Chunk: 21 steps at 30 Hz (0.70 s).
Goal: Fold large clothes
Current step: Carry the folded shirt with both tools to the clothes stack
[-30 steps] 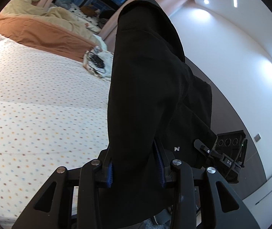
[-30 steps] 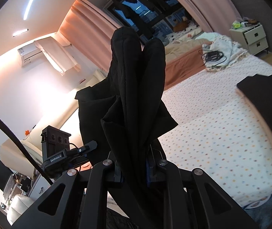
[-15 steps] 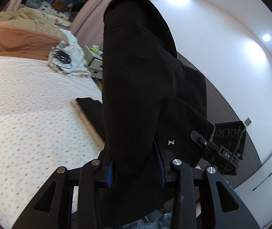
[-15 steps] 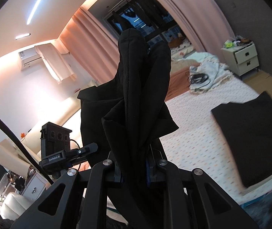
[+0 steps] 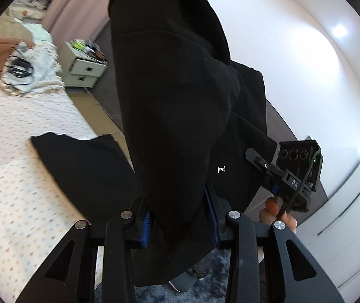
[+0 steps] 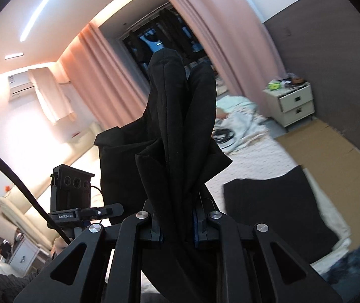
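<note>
A large black garment [image 5: 180, 106] hangs in the air between both grippers, bunched and draped over their fingers. My left gripper [image 5: 180, 222] is shut on a thick fold of it. My right gripper [image 6: 177, 227] is shut on another bunched fold of the black garment [image 6: 180, 126], which rises above the fingers. A second black garment lies folded flat near the bed's edge [image 5: 79, 166], also in the right wrist view [image 6: 276, 209]. Across the cloth each wrist view catches the other gripper's camera block [image 5: 298, 161] [image 6: 71, 184].
The bed has a white dotted sheet [image 5: 10, 176]. A white nightstand [image 5: 84, 68] [image 6: 293, 103] stands by the dark wall. A cable lies on a crumpled cloth [image 5: 28, 73] at the bed's far end. Brown cardboard [image 6: 331, 151] covers the floor beside the bed, and a blue rug [image 5: 220, 265] lies below.
Both grippers have swung sideways with the black garment held between them. The folded black garment, the nightstand and the wall have come further into view.
</note>
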### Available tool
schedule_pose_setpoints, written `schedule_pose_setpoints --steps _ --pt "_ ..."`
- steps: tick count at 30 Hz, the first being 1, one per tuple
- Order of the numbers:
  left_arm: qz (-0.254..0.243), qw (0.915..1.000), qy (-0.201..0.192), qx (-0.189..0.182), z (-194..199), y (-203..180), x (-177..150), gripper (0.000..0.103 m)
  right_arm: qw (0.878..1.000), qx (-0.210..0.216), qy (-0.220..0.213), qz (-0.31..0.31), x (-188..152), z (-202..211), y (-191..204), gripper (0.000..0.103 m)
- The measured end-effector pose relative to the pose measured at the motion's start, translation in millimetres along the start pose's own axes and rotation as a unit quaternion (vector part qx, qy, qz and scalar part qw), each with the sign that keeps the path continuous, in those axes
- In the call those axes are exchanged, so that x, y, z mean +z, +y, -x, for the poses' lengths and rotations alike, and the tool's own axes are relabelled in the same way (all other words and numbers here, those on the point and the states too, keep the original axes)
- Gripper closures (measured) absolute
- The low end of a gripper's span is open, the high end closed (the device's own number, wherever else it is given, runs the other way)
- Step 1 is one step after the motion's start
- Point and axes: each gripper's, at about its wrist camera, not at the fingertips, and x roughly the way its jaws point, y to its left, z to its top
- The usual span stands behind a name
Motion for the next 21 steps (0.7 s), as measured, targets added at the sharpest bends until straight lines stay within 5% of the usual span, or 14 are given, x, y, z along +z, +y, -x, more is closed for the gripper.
schedule_pose_setpoints --steps 5,11,21 --pt "0.005 0.9990 0.027 -0.035 -38 -16 0 0.067 1.000 -0.028 0.006 0.002 -3 10 13 0.091" --pt "0.033 0.9964 0.057 -0.053 -69 10 -2 0.067 0.998 -0.052 0.028 -0.022 -9 -10 15 0.091" --pt "0.087 0.9931 0.077 -0.017 -97 86 -8 0.067 0.992 -0.064 0.087 -0.072 -37 -117 22 0.091"
